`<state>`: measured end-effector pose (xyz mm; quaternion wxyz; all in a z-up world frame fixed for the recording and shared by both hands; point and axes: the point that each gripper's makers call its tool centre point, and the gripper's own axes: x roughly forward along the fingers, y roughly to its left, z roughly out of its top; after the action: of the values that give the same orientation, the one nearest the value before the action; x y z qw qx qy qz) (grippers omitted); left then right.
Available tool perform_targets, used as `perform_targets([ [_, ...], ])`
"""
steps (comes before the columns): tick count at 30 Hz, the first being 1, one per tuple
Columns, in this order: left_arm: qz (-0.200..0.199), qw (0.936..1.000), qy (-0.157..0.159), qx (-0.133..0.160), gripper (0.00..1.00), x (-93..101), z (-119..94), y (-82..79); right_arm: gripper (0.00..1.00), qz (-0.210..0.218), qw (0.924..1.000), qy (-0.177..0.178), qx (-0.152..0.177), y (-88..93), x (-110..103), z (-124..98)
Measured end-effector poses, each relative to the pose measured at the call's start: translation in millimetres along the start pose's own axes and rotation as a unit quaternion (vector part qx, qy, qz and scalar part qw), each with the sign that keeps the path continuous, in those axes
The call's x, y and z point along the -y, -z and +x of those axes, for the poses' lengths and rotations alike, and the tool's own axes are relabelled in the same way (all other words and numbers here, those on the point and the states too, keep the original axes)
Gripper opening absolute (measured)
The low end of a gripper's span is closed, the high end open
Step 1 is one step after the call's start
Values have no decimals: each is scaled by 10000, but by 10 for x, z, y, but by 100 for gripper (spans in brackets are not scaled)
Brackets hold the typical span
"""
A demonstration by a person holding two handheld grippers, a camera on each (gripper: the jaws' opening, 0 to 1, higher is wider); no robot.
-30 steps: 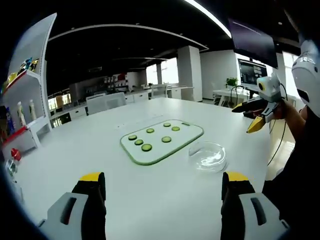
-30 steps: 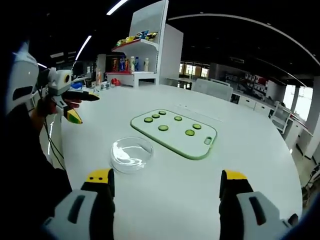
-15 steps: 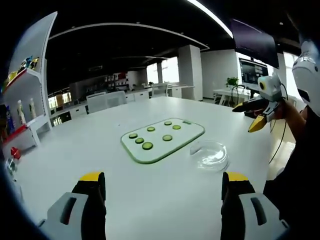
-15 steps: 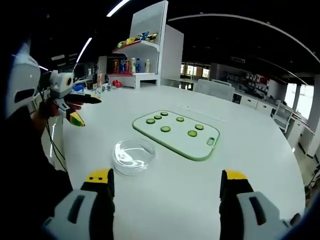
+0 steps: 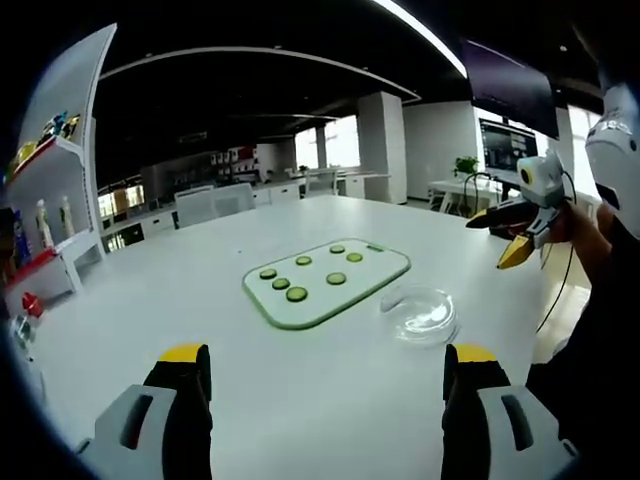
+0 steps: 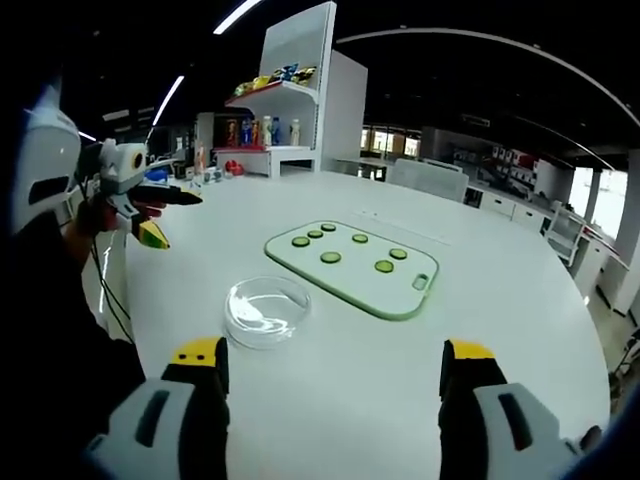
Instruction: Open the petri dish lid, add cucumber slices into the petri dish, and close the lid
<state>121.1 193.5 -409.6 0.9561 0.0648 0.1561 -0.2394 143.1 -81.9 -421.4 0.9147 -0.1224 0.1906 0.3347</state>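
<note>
A clear glass petri dish [image 5: 421,312] [image 6: 265,310] with its lid on sits on the white table beside a pale green cutting board [image 5: 326,280] [image 6: 354,266]. Several cucumber slices [image 5: 296,294] [image 6: 330,257] lie on the board. My left gripper [image 5: 325,365] is open above the table's near edge, well short of the dish; it also shows at the left of the right gripper view [image 6: 155,212]. My right gripper [image 6: 330,362] is open too, held back from the dish, and appears at the right of the left gripper view [image 5: 505,232]. Both hold nothing.
A white shelf unit [image 6: 290,95] with bottles and packets stands beyond the table. The person's dark sleeve [image 5: 600,320] fills the right side. Desks, chairs and a monitor [image 5: 503,145] stand in the office behind.
Both views have shifted only slightly. The dish, board and slices stay put, and both grippers remain open.
</note>
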Motion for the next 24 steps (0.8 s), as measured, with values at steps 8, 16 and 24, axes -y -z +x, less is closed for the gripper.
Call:
perform_targets([
  [8, -51, 10000, -32, 26, 95, -32, -24, -2, 83, -22, 10000, -8, -8, -3, -7, 8],
  [16, -187, 9998, -73, 36, 95, -85, -39, 11, 83, -42, 10000, -31, -6, -13, -18, 26],
  [24, -177, 9998, -68, 65, 95, -94, -31, 3, 83, -32, 10000, -30, -15, 1, -24, 32],
])
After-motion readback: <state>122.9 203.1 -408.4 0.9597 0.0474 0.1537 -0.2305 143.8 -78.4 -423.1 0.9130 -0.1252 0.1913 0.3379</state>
